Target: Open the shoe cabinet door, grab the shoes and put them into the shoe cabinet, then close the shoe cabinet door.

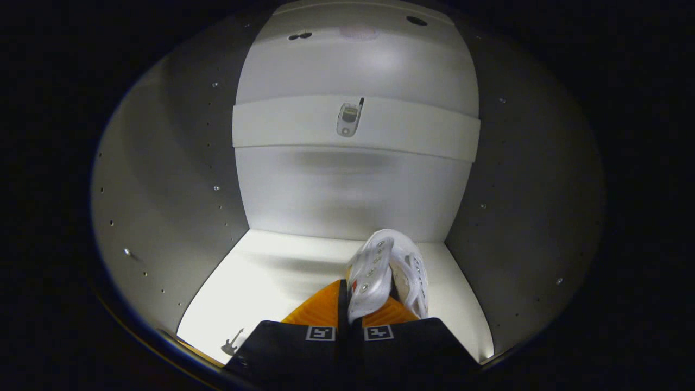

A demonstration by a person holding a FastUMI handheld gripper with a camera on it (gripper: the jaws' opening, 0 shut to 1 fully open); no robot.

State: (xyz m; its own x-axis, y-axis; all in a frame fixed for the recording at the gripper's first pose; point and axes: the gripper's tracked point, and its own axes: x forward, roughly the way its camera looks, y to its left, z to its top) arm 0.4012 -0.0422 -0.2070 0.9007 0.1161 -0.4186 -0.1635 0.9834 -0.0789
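The white, smooth-panelled shoe cabinet (pixel 163 179) surrounds the view, its matte floor bright below a pale cross rail far ahead. The gripper (pixel 350 309) is nearly closed, pinching the white lace-up shoe (pixel 388 271) by its soft upper (eyelets glinting). Releasing it tilted could let the shoe tip over.

Smooth matt panels of the shoe cabinet (pixel 179 179); glossy synthetic upper with metal eyelets on the shoe (pixel 380 271).
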